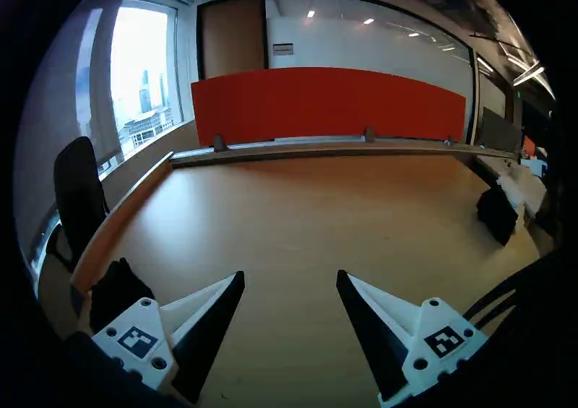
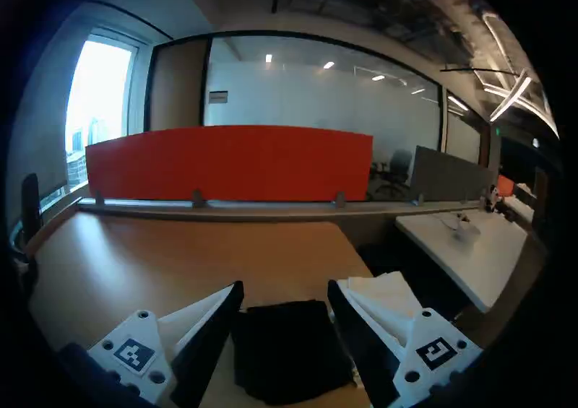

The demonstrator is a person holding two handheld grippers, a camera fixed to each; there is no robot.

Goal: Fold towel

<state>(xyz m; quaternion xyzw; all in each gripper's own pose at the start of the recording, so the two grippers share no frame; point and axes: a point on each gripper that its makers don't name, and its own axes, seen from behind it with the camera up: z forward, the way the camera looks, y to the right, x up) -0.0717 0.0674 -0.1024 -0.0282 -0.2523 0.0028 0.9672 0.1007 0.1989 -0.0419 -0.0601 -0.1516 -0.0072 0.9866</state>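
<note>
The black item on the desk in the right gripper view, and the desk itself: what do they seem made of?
Black item: probably soft cloth, matte; it lies limp with rounded edges. Desk: looks like wood or wood-look laminate, smooth, faint sheen.

My left two-finger gripper (image 1: pixel 290 274) has white plastic wedge-shaped fingers (image 1: pixel 191 303) that taper to points, each lined on its inner face with a dark pad (image 1: pixel 209 328). Each finger carries a square black-and-white marker tag (image 1: pixel 137 341) ringed by small dark screw holes (image 1: pixel 146 302). My right two-finger gripper (image 2: pixel 285 284) looks the same.
</note>
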